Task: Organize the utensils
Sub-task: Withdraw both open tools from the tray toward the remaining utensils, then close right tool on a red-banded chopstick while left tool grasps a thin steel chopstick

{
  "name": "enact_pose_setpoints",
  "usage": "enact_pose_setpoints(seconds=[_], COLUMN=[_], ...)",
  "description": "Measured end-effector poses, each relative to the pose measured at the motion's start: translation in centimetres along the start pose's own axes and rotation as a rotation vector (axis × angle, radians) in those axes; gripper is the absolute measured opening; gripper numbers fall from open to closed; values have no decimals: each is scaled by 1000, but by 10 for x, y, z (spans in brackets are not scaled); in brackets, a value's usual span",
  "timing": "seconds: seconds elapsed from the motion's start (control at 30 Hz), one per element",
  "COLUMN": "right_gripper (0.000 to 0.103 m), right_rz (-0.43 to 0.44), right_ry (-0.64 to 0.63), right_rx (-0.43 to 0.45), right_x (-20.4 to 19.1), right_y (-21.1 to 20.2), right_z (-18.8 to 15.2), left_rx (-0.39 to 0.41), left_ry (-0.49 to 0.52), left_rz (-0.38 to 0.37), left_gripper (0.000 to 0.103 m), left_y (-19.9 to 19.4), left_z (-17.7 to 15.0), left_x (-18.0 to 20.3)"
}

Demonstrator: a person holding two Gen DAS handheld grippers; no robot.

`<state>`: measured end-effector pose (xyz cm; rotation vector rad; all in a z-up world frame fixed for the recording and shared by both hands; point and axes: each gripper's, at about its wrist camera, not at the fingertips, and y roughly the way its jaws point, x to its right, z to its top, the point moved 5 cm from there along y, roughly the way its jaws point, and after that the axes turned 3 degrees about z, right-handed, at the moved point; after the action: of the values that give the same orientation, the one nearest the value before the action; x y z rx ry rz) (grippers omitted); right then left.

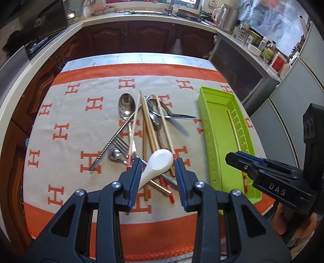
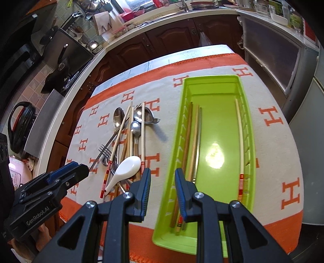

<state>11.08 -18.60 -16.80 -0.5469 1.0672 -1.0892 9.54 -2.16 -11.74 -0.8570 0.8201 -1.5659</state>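
Two unclenched claws, left (image 1: 157, 159) above glossy white ceramic spoon (image 1: 156, 165), right (image 2: 162, 172) over slotted green plastic tray (image 2: 214, 79)

Kitchen interior. Dark wooden cabinets (image 1: 129, 36) with arched panel doors run beneath a pale L-shaped countertop (image 1: 141, 17). A sink faucet (image 1: 171, 6) stands at the far counter, a steel kettle (image 1: 227, 17) to its right. Grey tiles (image 2: 40, 81) line the left wall.

Left gripper (image 1: 156, 162): our black plastic frame, blue ribbed pads, silver screws, "GenRobot.AI" lettering.
Right gripper (image 2: 163, 173): same build; we read "DAS".
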Motion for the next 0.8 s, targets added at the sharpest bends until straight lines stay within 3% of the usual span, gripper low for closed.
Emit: enact_pose_setpoints(seconds=[0.33,0.8], right_gripper=[24,24], right_rz=[-15,30], right_ry=[-62,-55], right_rx=[-52,-53], right_x=[-36,-78], right_y=[24,66], right_z=[2,49], left_rx=[-11,-136], left_ry=[-8,102], left_rz=[2,-56], left_gripper=[30,30], left_y=[7,69], left_z=[6,68], left_x=[-43,-74])
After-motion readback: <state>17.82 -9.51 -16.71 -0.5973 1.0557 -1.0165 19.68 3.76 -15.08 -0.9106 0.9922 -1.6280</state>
